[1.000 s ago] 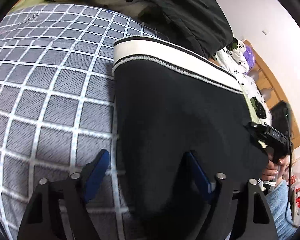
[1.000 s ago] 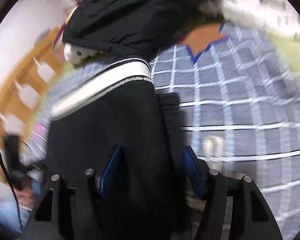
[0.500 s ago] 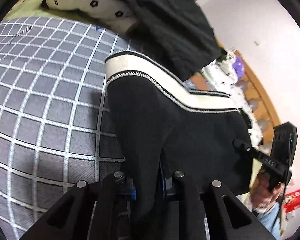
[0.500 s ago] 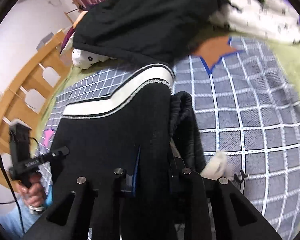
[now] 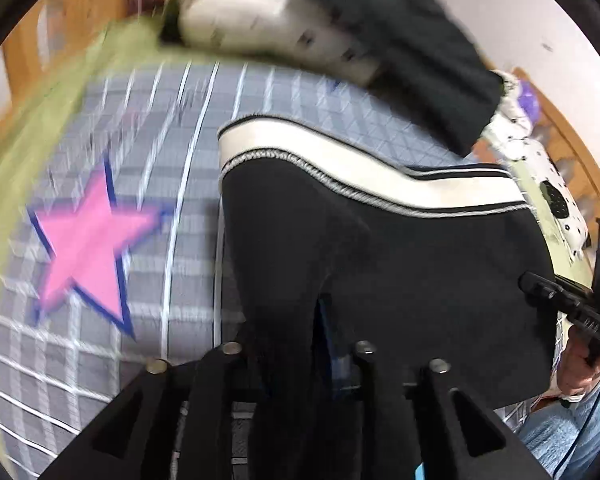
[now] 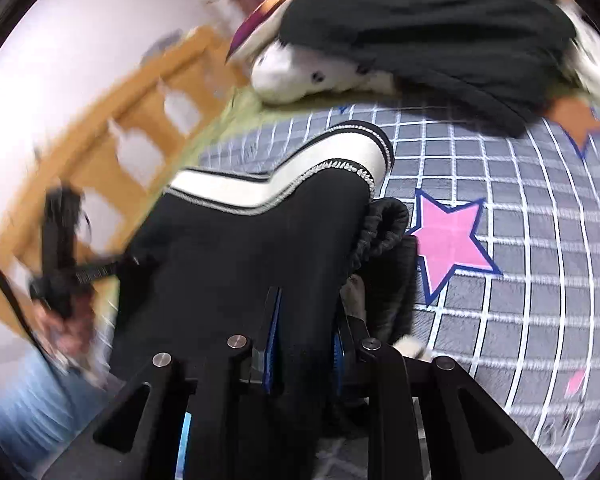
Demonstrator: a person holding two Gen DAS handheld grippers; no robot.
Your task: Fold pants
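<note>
The black pants (image 5: 380, 248) with a white, black-edged band (image 5: 340, 160) hang lifted above the grey checked bedspread (image 5: 172, 184). My left gripper (image 5: 296, 344) is shut on the pants' near left edge. My right gripper (image 6: 304, 332) is shut on the near right edge of the pants (image 6: 240, 248), whose white band (image 6: 284, 176) faces away. The cloth hides the fingertips. Each view shows the other gripper at the pants' far corner. Both views are motion-blurred.
A pile of black clothing (image 6: 420, 28) and white spotted fabric (image 5: 268, 20) lies at the far end of the bed. A second dark garment (image 6: 384, 232) bunches beside the right gripper. Pink star patches (image 6: 448, 240) mark the bedspread. A wooden bed rail (image 6: 132, 120) runs on one side.
Both grippers went from open around the pants' edge to shut on it, then lifted the pants and carried them across the bed; the pink star has come into view.
</note>
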